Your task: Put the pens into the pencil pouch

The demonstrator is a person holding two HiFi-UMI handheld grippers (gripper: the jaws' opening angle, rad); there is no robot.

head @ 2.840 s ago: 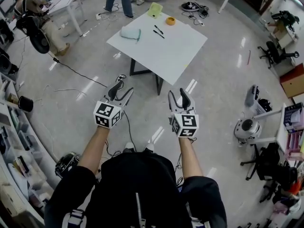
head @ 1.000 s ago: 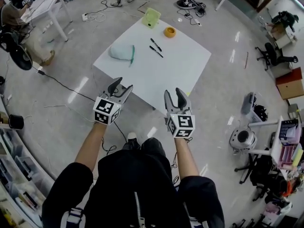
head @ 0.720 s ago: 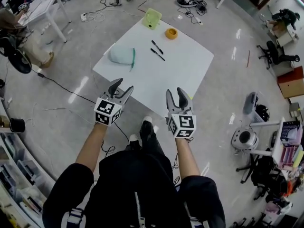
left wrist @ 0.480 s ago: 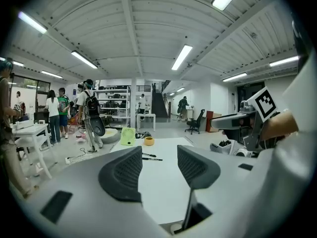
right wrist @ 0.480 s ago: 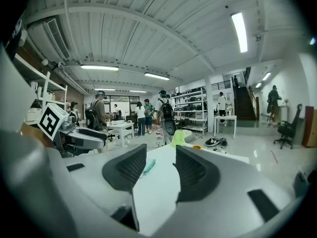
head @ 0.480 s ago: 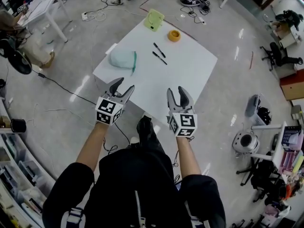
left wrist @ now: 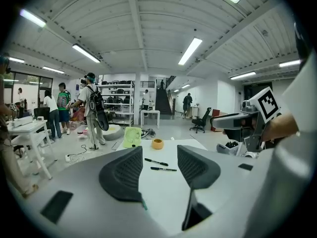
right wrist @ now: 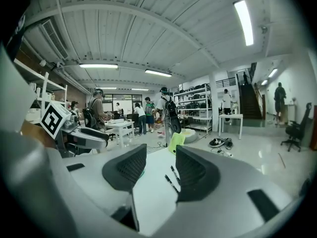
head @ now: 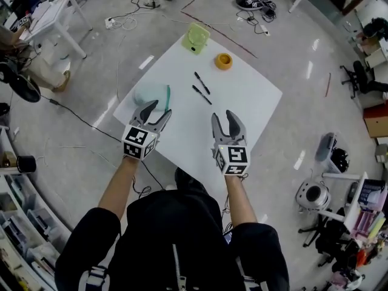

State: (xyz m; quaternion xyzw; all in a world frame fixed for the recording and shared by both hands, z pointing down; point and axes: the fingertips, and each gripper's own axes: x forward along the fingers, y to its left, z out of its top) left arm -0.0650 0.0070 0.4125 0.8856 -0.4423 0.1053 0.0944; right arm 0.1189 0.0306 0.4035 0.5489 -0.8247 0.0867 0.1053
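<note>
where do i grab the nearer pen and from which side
Take the near pen at mid-barrel, from straight above, probably with the right tongs set across it. It lies flat on the table, thin and slanted, so no side gives purchase; the other pen lies apart, leaving room beside it.

we've walked right up: the tabletop, which sat well ahead across the floor, now reaches in under both hands. the left hand-held gripper was over bare floor a moment ago. now it hangs at the near-left edge, its tips overlapping the near side of the pencil pouch in the head view. the right hand-held gripper has crossed the near edge too and is over white tabletop. the two pens have drawn much closer, lying just ahead between the grippers.
</note>
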